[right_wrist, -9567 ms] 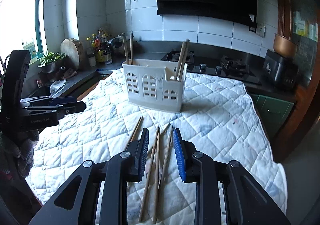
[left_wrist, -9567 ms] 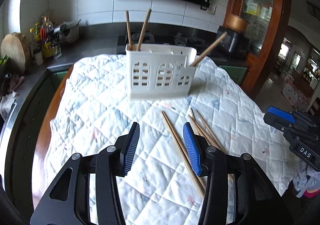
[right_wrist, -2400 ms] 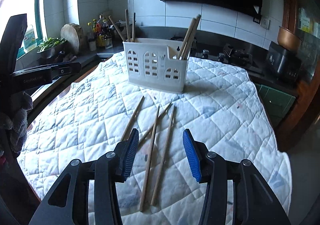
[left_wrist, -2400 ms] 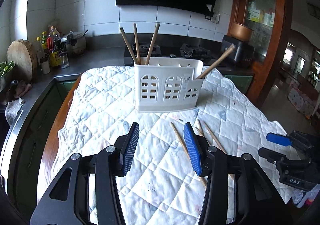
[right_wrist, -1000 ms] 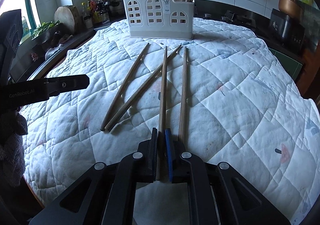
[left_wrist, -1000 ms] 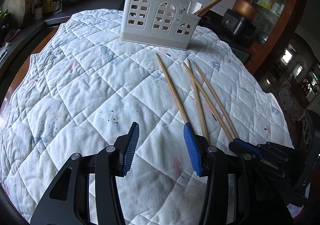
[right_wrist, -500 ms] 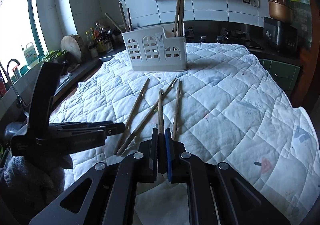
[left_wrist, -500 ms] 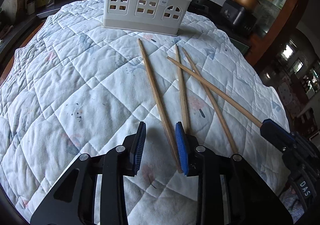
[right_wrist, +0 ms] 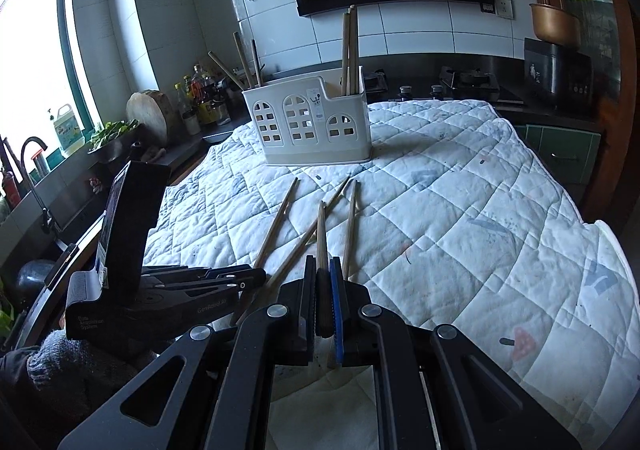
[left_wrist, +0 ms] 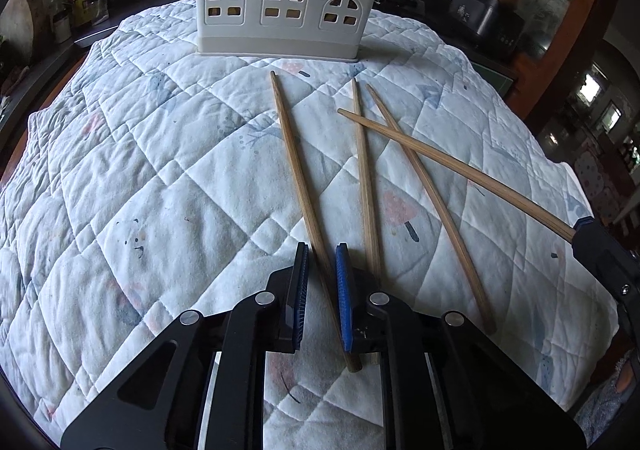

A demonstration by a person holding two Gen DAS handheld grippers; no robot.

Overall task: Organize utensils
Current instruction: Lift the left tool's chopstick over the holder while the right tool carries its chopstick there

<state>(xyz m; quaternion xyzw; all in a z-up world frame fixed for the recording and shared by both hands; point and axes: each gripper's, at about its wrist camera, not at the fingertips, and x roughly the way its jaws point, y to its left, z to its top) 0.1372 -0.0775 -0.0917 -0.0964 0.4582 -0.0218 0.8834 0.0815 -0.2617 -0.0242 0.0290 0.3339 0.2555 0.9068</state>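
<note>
A white quilted cloth [left_wrist: 160, 153] covers a table in a tiled kitchen. The left gripper [left_wrist: 322, 250] points down at the cloth; its jaws have just been closing and now stand narrow around the near end of the leftmost chopstick [left_wrist: 296, 169], the blue pad [left_wrist: 343, 290] against its side, though a firm pinch cannot be confirmed. Just beside it lie two more chopsticks [left_wrist: 366, 177], flat on the cloth. The right gripper [right_wrist: 323, 270] is clamped on a fourth chopstick [right_wrist: 321, 234], lifted so it slants across the other two in the left view. Beyond stands the white utensil caddy [left_wrist: 276, 5], with several chopsticks upright in its compartments.
</note>
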